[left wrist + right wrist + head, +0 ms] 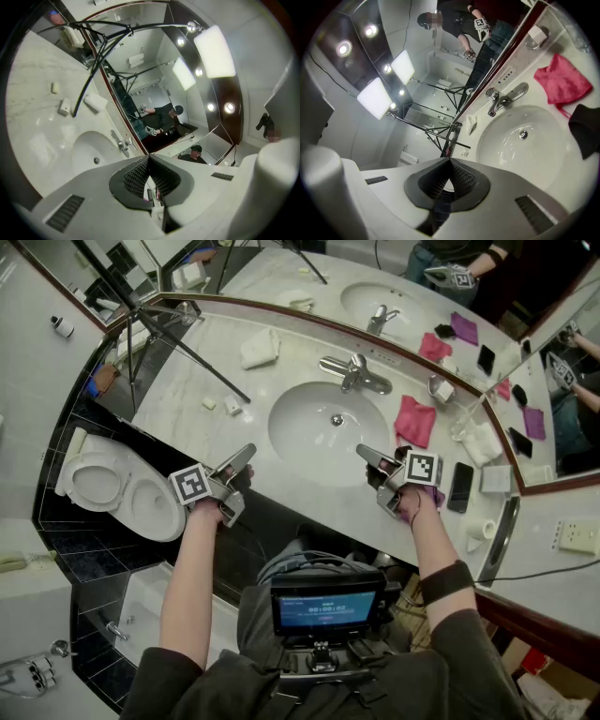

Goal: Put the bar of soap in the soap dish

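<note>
L gripper (247, 451): jaws pressed together, nothing in them. It hangs over the front edge of the counter (173, 399), roughly level, aimed at the mirror (281, 277).
R gripper (362, 451): same deal, closed up w/ nothing between, at the front right of the sink (300, 423).
soap (208, 402): prob the small cream bar on the marble left of the sink. A second pale block (232, 406) lies just beside it, so not 100% sure which is which.
direction: ahead and a bit left of the L gripper, well apart from it. The R gripper is across the basin, so L is nearer.
long axis: too small to call from here.
dish (441, 388): chrome thing right of the faucet (354, 373), near the mirror, w/ smth white on it. That's the R gripper's side.
step: nothing picked up yet imo. L has to open first, then carry across the sink.
surface: glossy pale marble, looks slick, so the bar could skid.
room: bathroom w/ towel (260, 348), pink cloths (415, 420), phone (460, 487), toilet (122, 488), tripod (192, 352) on the counter.
</note>
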Motion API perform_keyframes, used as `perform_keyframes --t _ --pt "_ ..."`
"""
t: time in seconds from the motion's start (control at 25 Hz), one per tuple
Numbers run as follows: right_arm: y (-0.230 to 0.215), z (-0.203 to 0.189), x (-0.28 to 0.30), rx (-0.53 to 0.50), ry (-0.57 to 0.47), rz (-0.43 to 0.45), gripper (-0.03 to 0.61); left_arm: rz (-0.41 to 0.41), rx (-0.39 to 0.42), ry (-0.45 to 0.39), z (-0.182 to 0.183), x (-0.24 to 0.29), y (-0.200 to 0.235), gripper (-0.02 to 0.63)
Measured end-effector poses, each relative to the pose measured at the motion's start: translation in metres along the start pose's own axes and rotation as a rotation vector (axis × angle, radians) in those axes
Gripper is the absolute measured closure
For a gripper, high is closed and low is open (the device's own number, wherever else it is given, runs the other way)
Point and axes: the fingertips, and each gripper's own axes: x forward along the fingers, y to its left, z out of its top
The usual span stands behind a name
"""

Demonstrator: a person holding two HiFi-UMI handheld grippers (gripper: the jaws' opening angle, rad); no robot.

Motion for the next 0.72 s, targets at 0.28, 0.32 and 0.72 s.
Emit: perform_keyframes --t 0.28,0.32,0.72 --pt "-0.014 0.017 -0.058 -0.171 -0.024 -0.191 0.558 0.072 0.167 0.073 -0.014 0.043 -0.024 0.614" --pt "-0.014 0.021 -0.068 -0.202 -0.034 -0.221 0.558 0.076 0.195 0.087 -0.016 0.053 -0.029 0.614" --pt "-0.045 0.05 -0.218 -0.354 -0.289 -0.596 0.558 0.148 0.405 0.172 -0.05 0.141 -0.048 0.614"
